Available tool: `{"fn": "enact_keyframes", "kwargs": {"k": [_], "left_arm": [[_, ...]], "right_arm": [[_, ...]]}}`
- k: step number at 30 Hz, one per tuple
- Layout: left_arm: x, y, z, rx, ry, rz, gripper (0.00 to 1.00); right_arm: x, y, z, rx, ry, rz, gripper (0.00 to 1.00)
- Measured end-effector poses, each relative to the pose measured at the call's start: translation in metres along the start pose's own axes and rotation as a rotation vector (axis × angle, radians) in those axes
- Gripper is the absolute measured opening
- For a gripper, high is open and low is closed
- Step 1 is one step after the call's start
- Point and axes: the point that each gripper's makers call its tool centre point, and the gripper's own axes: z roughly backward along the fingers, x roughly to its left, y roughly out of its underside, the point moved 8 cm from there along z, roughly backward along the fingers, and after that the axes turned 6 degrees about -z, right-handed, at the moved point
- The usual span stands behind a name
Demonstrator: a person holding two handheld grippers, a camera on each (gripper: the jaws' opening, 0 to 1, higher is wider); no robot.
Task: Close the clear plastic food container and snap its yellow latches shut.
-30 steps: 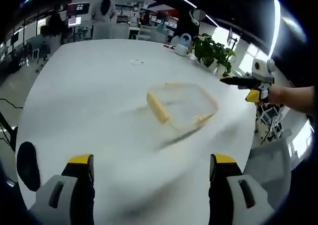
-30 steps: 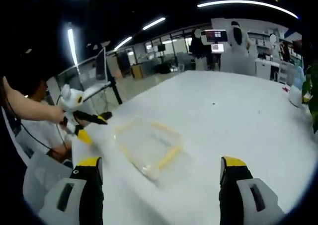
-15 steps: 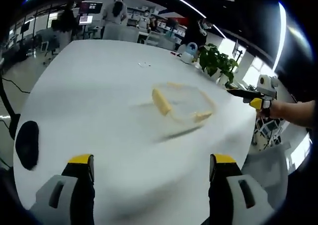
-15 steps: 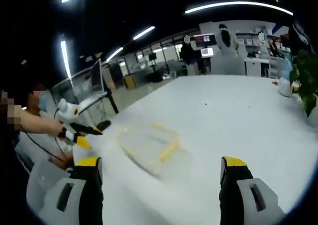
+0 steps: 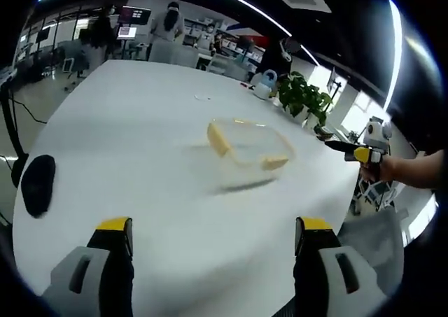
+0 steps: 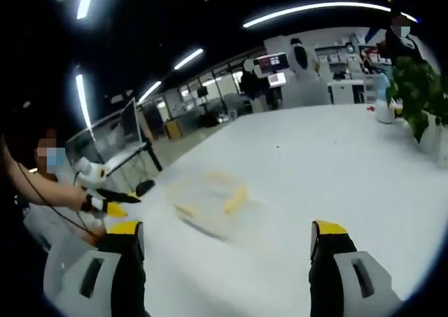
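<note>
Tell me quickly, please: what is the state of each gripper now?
Left gripper: open, holding nothing, well short of the container.
Right gripper: open, holding nothing, also away from the container.

open-plan office; big white bench (image 5: 126, 142); desks with lit monitors (image 5: 133, 14) at the back; people standing there; potted plant (image 5: 302, 96) by the windows; ceiling strip lights (image 6: 318, 8)

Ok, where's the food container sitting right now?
In the left gripper view the container lies on the white table, ahead of the open tongs, with the potted plant beyond it to the right.
</note>
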Motion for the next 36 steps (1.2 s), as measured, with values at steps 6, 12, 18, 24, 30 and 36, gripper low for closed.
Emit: {"fn": "enact_keyframes", "kwargs": {"k": [6,12,18,24,30,36], "left_arm": [[-0.001,0.005,0.003,-0.002,-0.005,0.011,0.97],[-0.005,0.010,0.007,-0.015,-0.003,0.022,0.97],[-0.008,0.019,0.017,-0.040,0.001,0.030,0.96],[-0.013,0.026,0.026,-0.065,-0.002,0.022,0.96],[-0.019,0.031,0.034,-0.088,0.006,0.018,0.96],[-0.025,0.033,0.041,-0.125,-0.008,-0.021,0.96]], "right_arm": [[0.000,0.009,0.014,-0.029,0.016,-0.038,1.00],[-0.003,0.014,0.022,-0.046,0.031,-0.065,1.00],[0.002,0.015,0.029,-0.069,0.031,-0.060,1.00],[0.018,0.021,0.036,-0.090,0.007,-0.049,1.00],[0.024,0.034,0.045,-0.081,0.001,-0.050,1.00],[0.033,0.040,0.054,-0.104,0.010,-0.021,1.00]]}}
